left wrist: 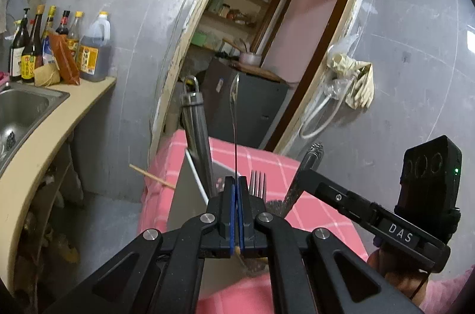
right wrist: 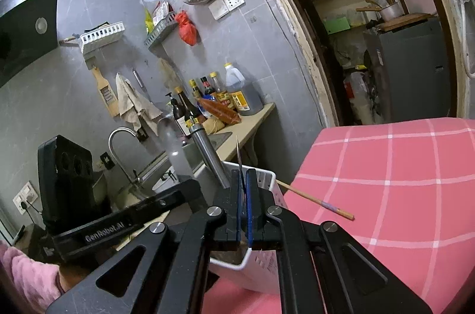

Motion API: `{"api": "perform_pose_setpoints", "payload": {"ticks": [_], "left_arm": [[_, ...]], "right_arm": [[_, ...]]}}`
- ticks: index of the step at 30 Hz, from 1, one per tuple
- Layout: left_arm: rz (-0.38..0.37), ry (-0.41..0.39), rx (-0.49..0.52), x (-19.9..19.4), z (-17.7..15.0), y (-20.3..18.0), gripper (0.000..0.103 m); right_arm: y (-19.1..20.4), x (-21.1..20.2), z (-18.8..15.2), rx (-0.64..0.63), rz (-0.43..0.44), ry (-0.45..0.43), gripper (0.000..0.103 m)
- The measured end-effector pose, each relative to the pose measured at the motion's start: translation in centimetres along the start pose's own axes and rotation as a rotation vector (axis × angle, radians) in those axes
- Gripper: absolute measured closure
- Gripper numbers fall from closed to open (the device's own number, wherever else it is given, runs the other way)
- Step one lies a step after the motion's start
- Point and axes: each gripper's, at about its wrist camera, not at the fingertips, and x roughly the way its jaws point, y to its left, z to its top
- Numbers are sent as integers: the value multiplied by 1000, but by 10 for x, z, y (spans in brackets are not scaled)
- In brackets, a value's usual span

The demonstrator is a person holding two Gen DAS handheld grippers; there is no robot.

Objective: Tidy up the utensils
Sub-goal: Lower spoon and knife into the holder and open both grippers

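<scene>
A grey-tiled kitchen, with a sink and sauce bottles [left wrist: 59,46] along the wall and a doorway beyond; in front stands a bench under a pink checked cloth [right wrist: 386,180], carrying a white utensil holder [right wrist: 267,180].

The left hand-held gripper [left wrist: 236,195] is clamped on a thin spoon [left wrist: 234,106] seen edge-on, bowl upward. The right hand-held gripper [right wrist: 245,195] is closed on a thin utensil [right wrist: 239,156] whose tip pokes up between the pads; I cannot tell what kind it is. Both hang right over the holder, where a fork [left wrist: 257,180] and a steel handle [left wrist: 197,135] already stand.

The risk is plain: the two grippers are crowded together, so they may knock each other or tip the light holder. The narrow pinches could also let a utensil swivel and miss the compartment. A chopstick [right wrist: 314,199] lies near the cloth's edge and could get nudged off.

Both grippers point forward and slightly down.
</scene>
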Motion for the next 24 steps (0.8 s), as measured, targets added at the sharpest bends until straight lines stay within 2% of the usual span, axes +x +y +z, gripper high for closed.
{"api": "perform_pose_setpoints", "payload": {"ticks": [6,9,11,14,20,24], "left_arm": [[-15,23,-38,-7,1,2,101],[-8,30,-36,-9,1,-1,100],[-8,30,-43,-11,1,-2,100],[3,24,-45,-13,3,-4,100],[22,9,-40,-20,4,-8,88],[42,-18,-60,-27,4,-8,69]], "right_arm": [[-9,-12,3,30,-18,-19,84],[-17,-17,5,44,-42,-30,80],[-23,-19,6,50,-62,-32,71],[-35,-21,5,69,-92,-23,67],[-53,-16,1,62,-160,25,56],[-73,10,-3,15,-225,138,56]]}}
